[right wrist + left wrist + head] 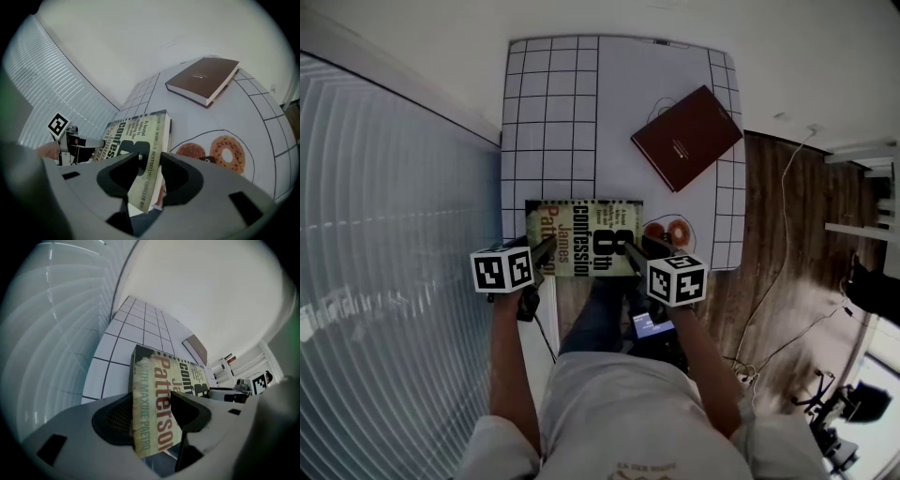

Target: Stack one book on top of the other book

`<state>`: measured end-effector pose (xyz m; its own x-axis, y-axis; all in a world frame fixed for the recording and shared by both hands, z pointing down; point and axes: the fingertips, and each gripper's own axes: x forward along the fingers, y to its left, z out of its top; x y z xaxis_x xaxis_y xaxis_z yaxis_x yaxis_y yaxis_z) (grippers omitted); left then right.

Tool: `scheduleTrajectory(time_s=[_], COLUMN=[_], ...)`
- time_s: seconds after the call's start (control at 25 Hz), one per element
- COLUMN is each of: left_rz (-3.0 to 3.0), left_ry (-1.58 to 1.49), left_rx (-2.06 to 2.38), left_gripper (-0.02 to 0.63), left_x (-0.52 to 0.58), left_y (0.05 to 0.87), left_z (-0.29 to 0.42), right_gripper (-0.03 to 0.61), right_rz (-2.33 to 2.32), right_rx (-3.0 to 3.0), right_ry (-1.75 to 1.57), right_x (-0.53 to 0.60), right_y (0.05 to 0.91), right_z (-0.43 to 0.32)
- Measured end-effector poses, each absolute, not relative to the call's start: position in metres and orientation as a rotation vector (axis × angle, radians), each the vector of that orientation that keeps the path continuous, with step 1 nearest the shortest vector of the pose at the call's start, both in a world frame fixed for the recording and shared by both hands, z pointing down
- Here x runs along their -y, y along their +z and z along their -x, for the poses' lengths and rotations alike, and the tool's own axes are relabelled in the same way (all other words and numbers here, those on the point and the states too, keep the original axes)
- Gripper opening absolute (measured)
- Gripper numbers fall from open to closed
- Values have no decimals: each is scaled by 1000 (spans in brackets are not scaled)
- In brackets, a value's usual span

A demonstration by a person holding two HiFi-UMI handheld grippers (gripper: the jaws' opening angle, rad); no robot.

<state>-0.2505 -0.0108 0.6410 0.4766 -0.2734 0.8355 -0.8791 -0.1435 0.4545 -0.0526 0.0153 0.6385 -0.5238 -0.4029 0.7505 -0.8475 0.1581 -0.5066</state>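
Head view: the task is only at its beginning, as I judge it. The yellow paperback (584,237) lies at the near edge of the bench (553,112), and the brown book (686,136) lies well apart from it, near the far right corner, with nothing on top. My left claw (546,251) holds the near left corner of the yellow paperback and my right claw (636,251) holds the near right corner. The lifting, the carrying over and the setting down on the brown book are all left to do. On the cover I read "8th confession" and "James Patterson". A doughnut drawing (667,232) is printed on the bench just beside my right claw.

Left gripper view: my left claw (154,413) pinches the corner of the yellow paperback (159,394), one jaw on the cover and one under it. Here I read "Patterson" in red and "WITH MAXINE PAETRO" along the edge. The brown book (197,348) shows far behind.

Right gripper view: my right claw (150,171) pinches the other near corner of the yellow paperback (136,136). Along this edge I read "THE WORLD'S BESTSELLING THRILLER", and a line that starts "A brutal". The brown book (201,79) has pale print on its cover, too small to read.
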Motion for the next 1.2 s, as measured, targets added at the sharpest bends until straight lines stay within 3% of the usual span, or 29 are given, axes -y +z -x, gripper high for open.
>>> scheduleTrajectory(time_s=[1.2], left_rz=[-1900], left_ry=[695], left_rx=[847], left_gripper=[245], left_x=[13], left_y=[577], left_z=[133], right_gripper=[152], right_rz=[-1520], right_rx=[1950], right_ry=[1174], right_x=[-14], right_y=[558], right_z=[-65])
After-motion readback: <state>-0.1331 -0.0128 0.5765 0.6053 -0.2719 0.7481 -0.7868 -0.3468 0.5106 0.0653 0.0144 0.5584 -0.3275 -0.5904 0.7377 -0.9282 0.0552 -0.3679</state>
